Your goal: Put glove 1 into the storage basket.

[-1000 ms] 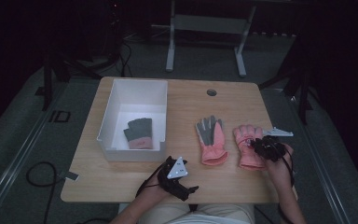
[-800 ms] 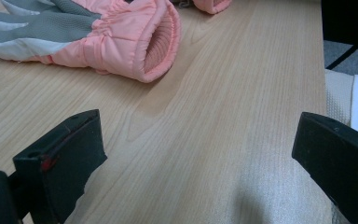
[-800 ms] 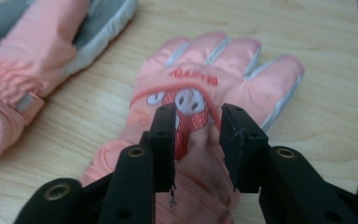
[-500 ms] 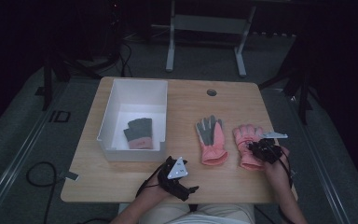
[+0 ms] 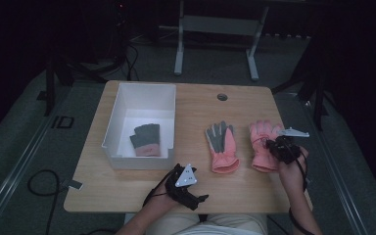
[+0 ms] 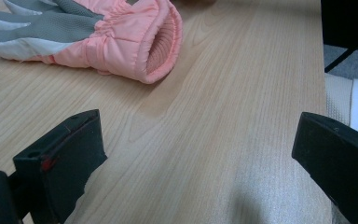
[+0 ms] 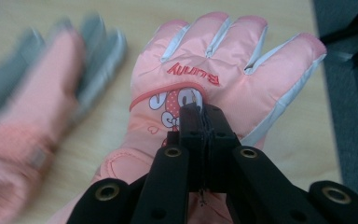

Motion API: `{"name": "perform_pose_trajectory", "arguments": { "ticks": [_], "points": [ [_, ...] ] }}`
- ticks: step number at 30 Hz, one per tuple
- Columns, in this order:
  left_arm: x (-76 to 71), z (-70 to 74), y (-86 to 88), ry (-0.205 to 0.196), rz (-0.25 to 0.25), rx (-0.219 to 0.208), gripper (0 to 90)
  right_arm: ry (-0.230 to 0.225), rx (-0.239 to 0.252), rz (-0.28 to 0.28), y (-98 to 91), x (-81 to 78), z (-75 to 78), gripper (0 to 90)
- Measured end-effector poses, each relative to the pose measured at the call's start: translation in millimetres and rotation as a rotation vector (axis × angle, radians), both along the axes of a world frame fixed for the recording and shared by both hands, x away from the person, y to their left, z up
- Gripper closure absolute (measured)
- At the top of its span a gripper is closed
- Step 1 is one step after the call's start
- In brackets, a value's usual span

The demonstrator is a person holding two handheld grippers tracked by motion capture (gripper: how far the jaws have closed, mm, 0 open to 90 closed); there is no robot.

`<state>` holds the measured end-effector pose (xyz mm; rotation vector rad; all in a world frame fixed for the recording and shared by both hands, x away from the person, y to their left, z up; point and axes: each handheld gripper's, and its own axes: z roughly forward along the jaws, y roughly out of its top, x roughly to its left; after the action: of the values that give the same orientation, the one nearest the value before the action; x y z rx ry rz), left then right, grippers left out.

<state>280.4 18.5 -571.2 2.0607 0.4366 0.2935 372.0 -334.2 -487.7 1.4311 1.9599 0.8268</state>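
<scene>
Step in hand: picking up the right-hand pink glove (image 5: 264,147) to carry it to the white bin (image 5: 112,128), as I judge it.
Right tongs (image 7: 200,109): jaws have just been closing and now meet on a pinch of fabric at the cartoon patch on the back of that glove.
Left tongs (image 6: 196,154): wide apart, nothing between them, low over bare table (image 5: 127,188) at the lower middle of the high view.
Glove position: lies flat at right of centre of the table, fingers pointing to the top of the frame.
Second pink glove (image 5: 221,146): just beside it, grey palm up, not touching.
Bin contents: one dark glove (image 5: 146,139).
Technique: lift straight up first; a thin fabric pinch may slip, so keep the swing slow.
</scene>
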Motion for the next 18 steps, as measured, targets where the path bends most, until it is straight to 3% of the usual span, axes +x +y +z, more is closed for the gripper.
{"name": "perform_pose_trajectory", "arguments": {
  "ticks": [8,11,12,18],
  "points": [
    [0.1,-0.1,0.0,0.0,0.002,-0.004,1.9,-0.101,0.028,0.019,29.0,-4.5,50.7,88.4],
    [0.5,-0.1,0.4,0.003,0.001,-0.005,1.9,-0.114,0.029,0.033,37.8,-4.8,56.7,88.4],
    [0.9,-0.3,1.0,0.005,0.002,-0.009,1.9,-0.122,0.023,0.054,51.5,-3.9,61.8,88.4],
    [0.7,-0.3,0.9,0.007,0.001,-0.007,1.9,-0.127,0.03,0.093,74.0,-1.3,66.7,88.3]
  ]
}}
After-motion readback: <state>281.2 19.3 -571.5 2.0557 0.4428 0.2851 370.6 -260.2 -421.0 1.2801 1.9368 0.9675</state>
